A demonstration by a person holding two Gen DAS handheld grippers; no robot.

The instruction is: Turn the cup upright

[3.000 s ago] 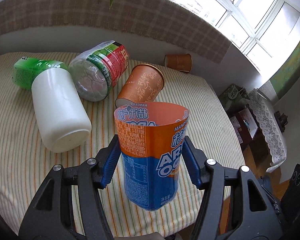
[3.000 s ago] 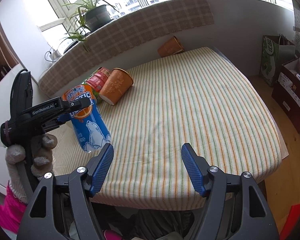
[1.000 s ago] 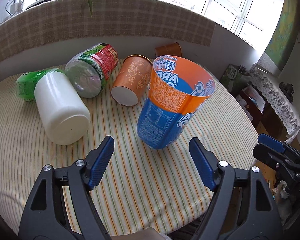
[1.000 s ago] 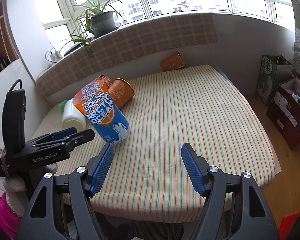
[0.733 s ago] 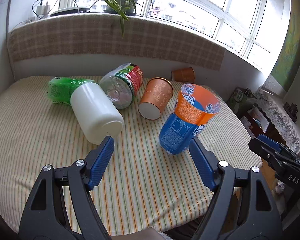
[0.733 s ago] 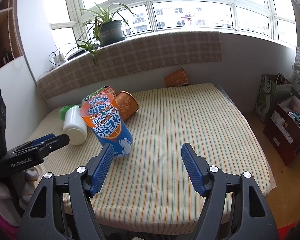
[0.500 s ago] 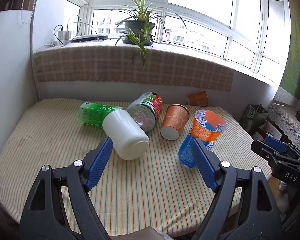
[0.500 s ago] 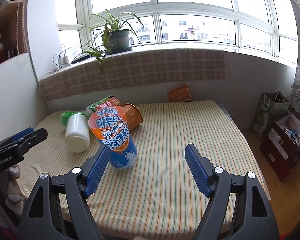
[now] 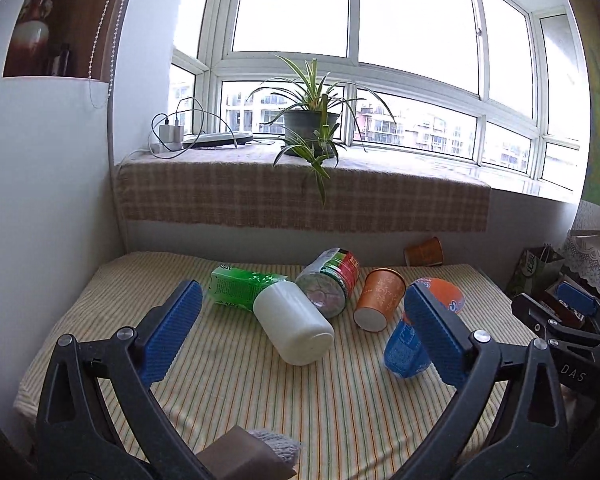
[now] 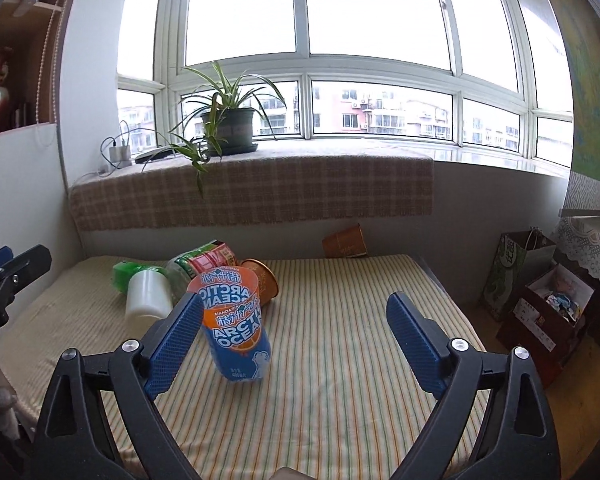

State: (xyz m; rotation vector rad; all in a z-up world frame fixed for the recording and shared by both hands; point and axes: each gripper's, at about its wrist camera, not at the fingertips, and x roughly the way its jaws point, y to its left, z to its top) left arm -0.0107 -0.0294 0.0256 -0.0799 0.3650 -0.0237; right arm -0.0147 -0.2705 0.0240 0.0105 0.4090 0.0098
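Note:
The orange and blue Arctic Ocean cup (image 10: pixel 236 328) stands upright, mouth up, on the striped tablecloth (image 10: pixel 340 360). In the left wrist view the cup (image 9: pixel 410 344) is partly hidden behind my right-hand finger. My left gripper (image 9: pixel 304 332) is open and empty, well back from the cup. My right gripper (image 10: pixel 296 344) is open and empty, with the cup just beside its left finger (image 10: pixel 176 340). An orange paper cup (image 9: pixel 378 300) lies on its side behind the upright cup.
A white jar (image 9: pixel 292 320), a green bottle (image 9: pixel 240 286) and a red and green can (image 9: pixel 328 280) lie on their sides at the table's middle left. Another orange cup (image 10: pixel 345 242) lies against the back wall. Bags and a box (image 10: pixel 540 296) stand on the floor at right.
My left gripper let go of the Arctic Ocean cup, which now stands upright on the table. Both grippers have pulled back and risen, so the view widens.

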